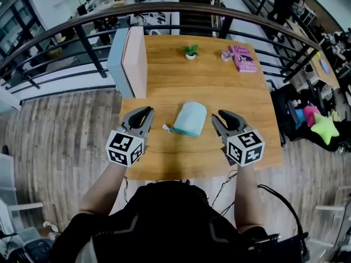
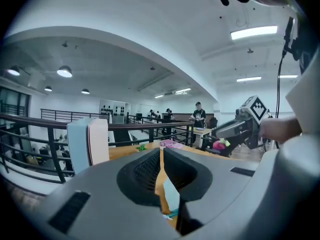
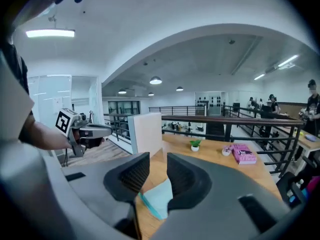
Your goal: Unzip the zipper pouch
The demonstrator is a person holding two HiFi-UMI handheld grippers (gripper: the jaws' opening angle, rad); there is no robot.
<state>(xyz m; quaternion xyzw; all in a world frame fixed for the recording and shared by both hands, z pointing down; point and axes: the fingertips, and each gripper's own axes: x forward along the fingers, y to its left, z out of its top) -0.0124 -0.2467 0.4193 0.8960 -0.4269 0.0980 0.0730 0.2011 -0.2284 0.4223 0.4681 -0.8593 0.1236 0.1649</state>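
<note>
Nearest the person, the left claw [image 1: 147, 113] is held above the near part of the worktop [image 1: 164, 166] with its jaws pressed together and nothing between them. The right claw [image 1: 221, 116] is held level with it on the other side, its jaws partly apart and empty. Between the two, and apart from both, the pale green zipper pouch [image 1: 190, 118] lies flat on the wood. A teal zipper edge [image 1: 184, 131] is turned toward the person, and a small white pull [image 1: 165, 127] sticks out at its left end. The zipper appears to be closed, so the step in hand is judged to be the approach, with no grasp made.

For the next move, the left claw must be opened and lowered onto the pull, while the pouch body is pinned or pinched by the right claw so the slider can be drawn along the edge.

Farther off, an upright white panel [image 1: 129, 59], a small potted plant [image 1: 191, 51] and a pink book [image 1: 244, 58] are seen, well clear of the work.
</note>
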